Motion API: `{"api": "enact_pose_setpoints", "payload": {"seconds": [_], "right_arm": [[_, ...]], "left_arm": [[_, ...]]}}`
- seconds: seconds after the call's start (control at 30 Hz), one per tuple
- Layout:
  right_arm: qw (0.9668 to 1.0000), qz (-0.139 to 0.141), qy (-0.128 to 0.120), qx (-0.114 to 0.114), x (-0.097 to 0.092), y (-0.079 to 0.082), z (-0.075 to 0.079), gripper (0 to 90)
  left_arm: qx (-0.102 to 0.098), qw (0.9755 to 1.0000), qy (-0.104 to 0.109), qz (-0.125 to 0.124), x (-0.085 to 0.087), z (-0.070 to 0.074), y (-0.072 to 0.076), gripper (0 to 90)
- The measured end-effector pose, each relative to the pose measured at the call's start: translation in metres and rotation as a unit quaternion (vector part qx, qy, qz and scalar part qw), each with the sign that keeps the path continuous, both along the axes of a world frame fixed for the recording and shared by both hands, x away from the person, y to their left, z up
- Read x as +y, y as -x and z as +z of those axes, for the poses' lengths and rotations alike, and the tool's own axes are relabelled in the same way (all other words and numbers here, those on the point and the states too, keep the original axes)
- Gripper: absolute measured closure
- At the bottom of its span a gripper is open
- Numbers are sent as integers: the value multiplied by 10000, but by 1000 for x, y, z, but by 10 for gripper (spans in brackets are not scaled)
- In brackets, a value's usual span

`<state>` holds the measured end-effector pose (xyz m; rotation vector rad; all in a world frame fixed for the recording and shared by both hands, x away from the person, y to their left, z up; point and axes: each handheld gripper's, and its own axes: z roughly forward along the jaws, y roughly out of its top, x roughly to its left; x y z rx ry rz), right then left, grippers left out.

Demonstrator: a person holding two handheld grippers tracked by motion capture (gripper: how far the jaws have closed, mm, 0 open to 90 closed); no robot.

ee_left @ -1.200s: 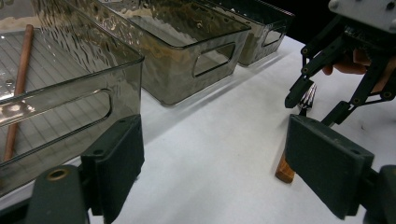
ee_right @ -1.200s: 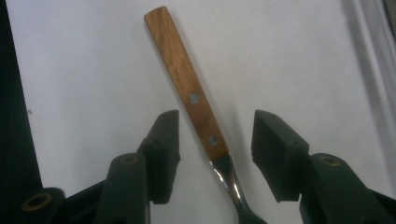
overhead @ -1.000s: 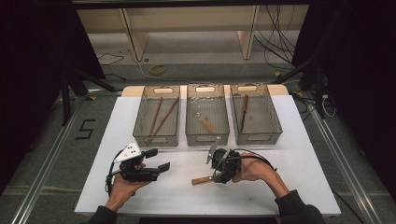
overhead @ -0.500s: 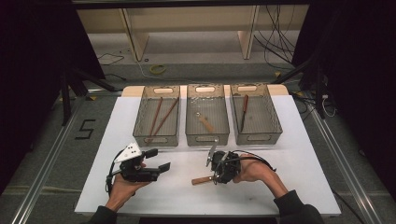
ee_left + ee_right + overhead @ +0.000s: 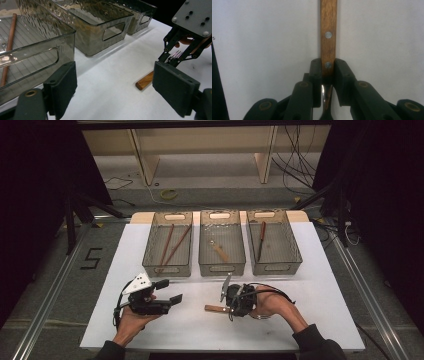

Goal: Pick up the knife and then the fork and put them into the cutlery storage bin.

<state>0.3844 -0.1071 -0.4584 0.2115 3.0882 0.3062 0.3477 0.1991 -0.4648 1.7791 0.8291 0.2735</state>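
Note:
A fork with a wooden handle [image 5: 214,308] lies on the white table [image 5: 330,290] near the front edge. My right gripper [image 5: 231,306] sits over its neck, and the jaws have just been closing. In the right gripper view both pads [image 5: 339,72] press on the sides of the handle [image 5: 328,30], which runs straight away from my right gripper [image 5: 327,66]. My left gripper [image 5: 169,291] rests in a hand at the front left, open and holding nothing. Between its wide jaws, the left gripper [image 5: 115,75] view shows the handle end [image 5: 145,81] and the tines [image 5: 175,54].
Three smoky clear bins stand in a row at the back. The left bin [image 5: 150,247] holds two brown sticks [image 5: 172,242], the middle bin [image 5: 222,268] a wooden-handled utensil [image 5: 218,251], and the right bin [image 5: 276,267] a dark-handled utensil [image 5: 261,240].
The right gripper's jaws have drawn in around the fork handle. Both hands have kept their places, and the left gripper looks the same.

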Motion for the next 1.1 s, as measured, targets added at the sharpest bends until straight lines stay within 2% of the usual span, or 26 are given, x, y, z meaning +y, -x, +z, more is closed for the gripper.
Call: {"api": "enact_pose_setpoints", "payload": {"seconds": [0.13,0.23,0.4,0.57,0.83,1.1], "right_arm": [[10000,24,23,1,-1,1,1,781],[9999,32,-104,38,-2,1,3,783],[9992,-269,-289,24,-7,-4,9,785],[9969,-588,-527,23,-14,-9,17,786],[9899,-960,-1041,45,-27,-16,31,786],[9806,-1284,-1483,-10,-42,-21,44,786]], "left_arm": [[-9,10000,-7,-4,0,0,0,193],[0,10000,-1,-1,0,0,0,193],[2,10000,2,0,0,0,0,193],[0,10000,1,4,0,0,0,193],[-4,10000,3,2,0,0,0,192],[-11,10000,12,3,0,0,0,192]]}}
